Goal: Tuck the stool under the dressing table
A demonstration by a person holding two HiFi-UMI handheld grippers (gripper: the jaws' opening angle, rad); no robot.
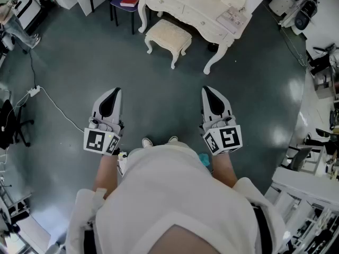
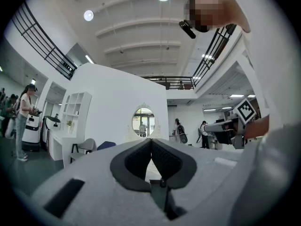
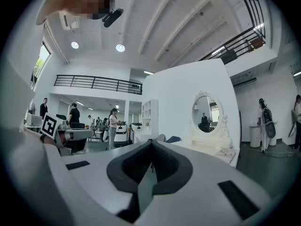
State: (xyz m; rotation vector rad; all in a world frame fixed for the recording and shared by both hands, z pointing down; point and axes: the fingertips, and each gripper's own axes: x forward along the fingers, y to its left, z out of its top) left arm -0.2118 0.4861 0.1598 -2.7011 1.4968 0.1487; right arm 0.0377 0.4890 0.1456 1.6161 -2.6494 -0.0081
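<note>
Leftmost, a white cable [image 1: 53, 102] trails over the floor [image 1: 159, 83], off to the side of the left gripper [image 1: 113, 91]. That gripper is held out level in front of the body and points toward the dressing table [image 1: 201, 7]. Its jaws are clenched together with nothing between them. Ahead, the stool [image 1: 168, 34] stands on the floor at the dressing table's front edge. It is nearer the leg at the left than the leg at the right, with most of its seat out from under the top. Open floor lies between the stool and both grippers. The right gripper [image 1: 206, 89] is level too, side by side with the left and well apart from it, pointing the same way. Its jaws are pressed together and empty. Right of it, the floor runs open to white furniture [image 1: 302, 187] at the edge.
</note>
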